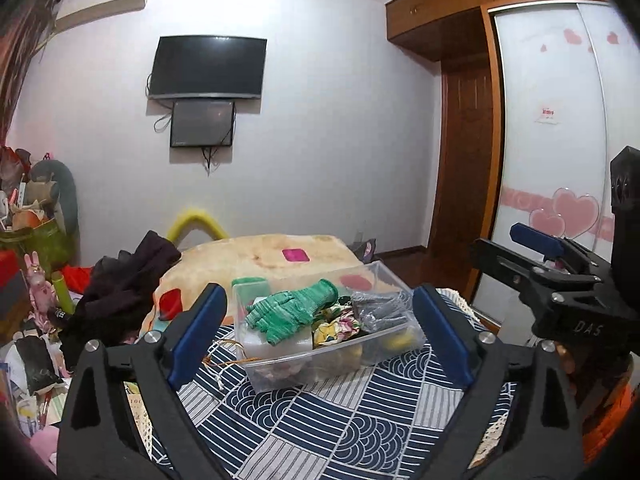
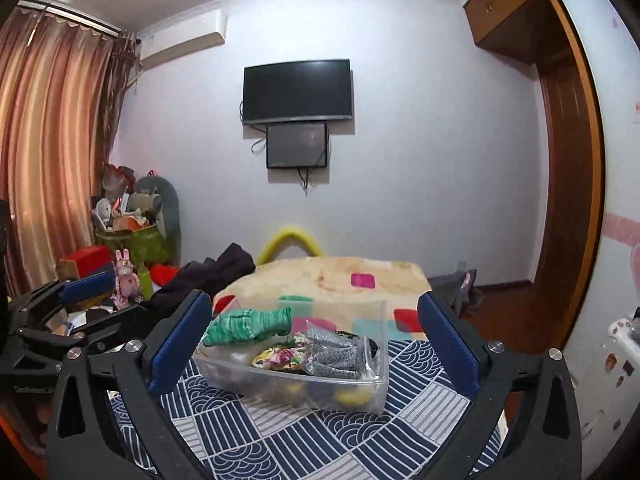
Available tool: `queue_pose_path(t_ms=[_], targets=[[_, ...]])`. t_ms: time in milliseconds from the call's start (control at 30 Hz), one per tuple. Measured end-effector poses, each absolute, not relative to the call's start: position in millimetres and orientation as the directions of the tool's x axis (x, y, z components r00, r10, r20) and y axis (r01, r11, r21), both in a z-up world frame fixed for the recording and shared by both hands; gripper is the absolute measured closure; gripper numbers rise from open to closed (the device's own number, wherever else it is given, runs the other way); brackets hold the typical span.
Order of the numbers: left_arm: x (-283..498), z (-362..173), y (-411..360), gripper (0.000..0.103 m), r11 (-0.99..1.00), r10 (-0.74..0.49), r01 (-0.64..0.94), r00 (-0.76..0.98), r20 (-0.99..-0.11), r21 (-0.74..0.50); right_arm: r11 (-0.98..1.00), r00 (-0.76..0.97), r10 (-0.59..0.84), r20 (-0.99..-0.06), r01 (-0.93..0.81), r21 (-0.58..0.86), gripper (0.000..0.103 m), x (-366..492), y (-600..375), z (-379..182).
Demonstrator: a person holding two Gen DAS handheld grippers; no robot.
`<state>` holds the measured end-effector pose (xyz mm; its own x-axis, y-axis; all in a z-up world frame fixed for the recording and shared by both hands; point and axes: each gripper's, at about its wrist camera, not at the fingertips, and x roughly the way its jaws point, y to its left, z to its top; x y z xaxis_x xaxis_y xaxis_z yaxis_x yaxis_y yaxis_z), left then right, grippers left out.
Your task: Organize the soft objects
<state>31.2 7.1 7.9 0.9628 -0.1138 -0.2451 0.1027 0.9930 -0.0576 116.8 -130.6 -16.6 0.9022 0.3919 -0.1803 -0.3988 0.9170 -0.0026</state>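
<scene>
A clear plastic bin (image 1: 256,372) (image 2: 360,396) stands on a table with a navy patterned cloth (image 1: 320,428) (image 2: 304,440). It holds a green knit glove (image 1: 292,308) (image 2: 244,324) on top, a grey knit glove (image 1: 380,308) (image 2: 332,352), a floral fabric piece (image 1: 336,326) (image 2: 278,358) and yellow items below. My left gripper (image 1: 320,332) is open and empty, held short of the bin. My right gripper (image 2: 312,340) is open and empty, also short of the bin. The right gripper shows at the right of the left wrist view (image 1: 536,240); the left gripper shows at the left of the right wrist view (image 2: 86,284).
Behind the table is a bed with a cream patterned blanket (image 1: 280,256) (image 2: 360,276) and dark clothes (image 1: 124,280) (image 2: 216,276). Cluttered toys and boxes (image 1: 32,240) (image 2: 128,232) lie at left. A wardrobe (image 1: 552,120) stands at right. A string (image 1: 224,356) lies beside the bin.
</scene>
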Motion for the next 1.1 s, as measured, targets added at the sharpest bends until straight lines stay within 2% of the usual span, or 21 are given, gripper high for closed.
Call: queue_pose_path(t_ms=[333, 1100], targets=[[9, 15, 1, 0.002, 0.996, -0.086, 0.078, 0.975, -0.207, -0.047, 0.917, 0.907, 0.392, -0.156, -0.398, -0.011, 0.000, 98, -130, -17], [10, 13, 3, 0.002, 0.996, -0.084, 0.073, 0.974, -0.212, -0.059, 0.915, 0.905, 0.398, -0.151, -0.402, 0.000, 0.000, 89, -132, -23]])
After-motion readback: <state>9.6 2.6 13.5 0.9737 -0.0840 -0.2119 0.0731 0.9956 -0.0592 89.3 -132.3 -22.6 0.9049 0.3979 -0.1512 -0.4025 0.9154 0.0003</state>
